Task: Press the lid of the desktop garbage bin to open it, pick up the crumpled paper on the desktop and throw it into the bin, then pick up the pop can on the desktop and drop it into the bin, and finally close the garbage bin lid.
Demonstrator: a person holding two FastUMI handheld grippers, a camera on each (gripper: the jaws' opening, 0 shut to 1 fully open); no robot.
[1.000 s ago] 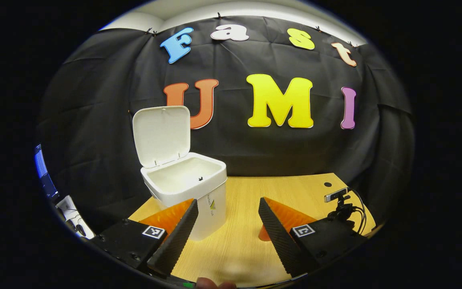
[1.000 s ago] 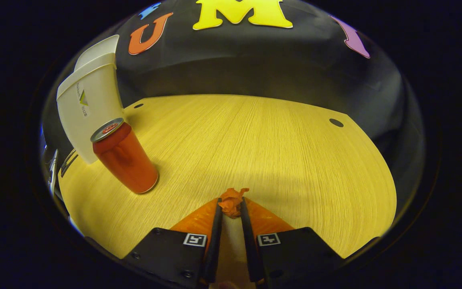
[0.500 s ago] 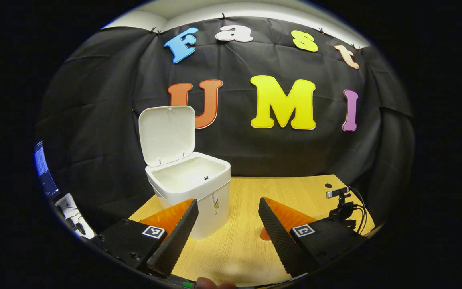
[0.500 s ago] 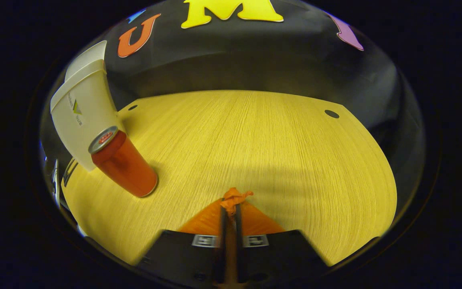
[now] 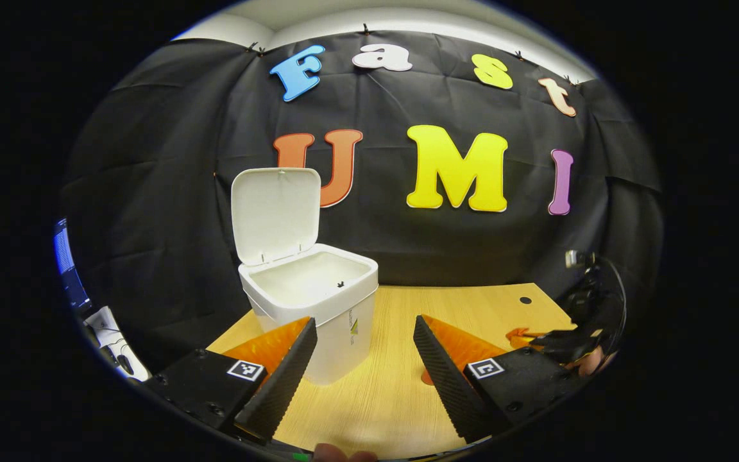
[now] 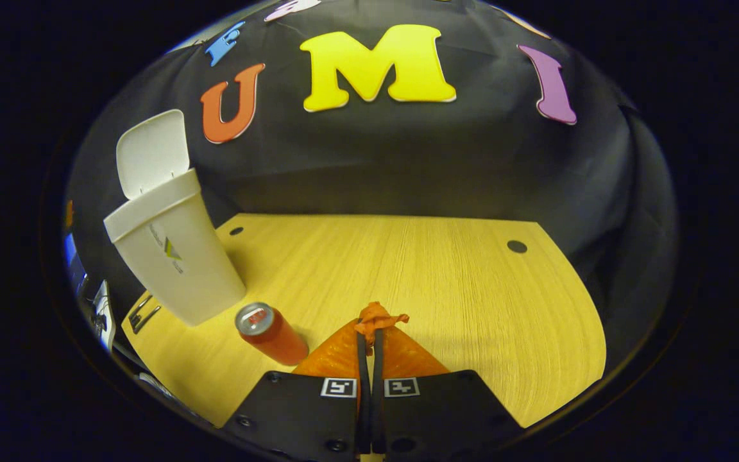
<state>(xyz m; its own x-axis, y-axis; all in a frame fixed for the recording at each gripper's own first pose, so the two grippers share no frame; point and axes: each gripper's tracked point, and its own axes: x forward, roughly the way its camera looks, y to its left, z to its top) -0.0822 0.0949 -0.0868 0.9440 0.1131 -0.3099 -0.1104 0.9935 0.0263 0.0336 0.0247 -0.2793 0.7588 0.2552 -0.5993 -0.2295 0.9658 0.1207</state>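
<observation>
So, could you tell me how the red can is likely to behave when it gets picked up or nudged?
The can stands upright on the table, tall and narrow, so a sideways nudge would probably tip it. Being round, it would likely roll once down. Its smooth metal wall may be a bit slippery and could dent under a hard squeeze; whether it is full cannot be seen.

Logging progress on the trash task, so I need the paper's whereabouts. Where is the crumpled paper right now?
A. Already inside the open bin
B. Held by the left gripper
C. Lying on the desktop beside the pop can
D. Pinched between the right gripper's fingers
D: in the right gripper view the crumpled paper sticks out from the tips of the shut right gripper, raised above the desktop.
</observation>
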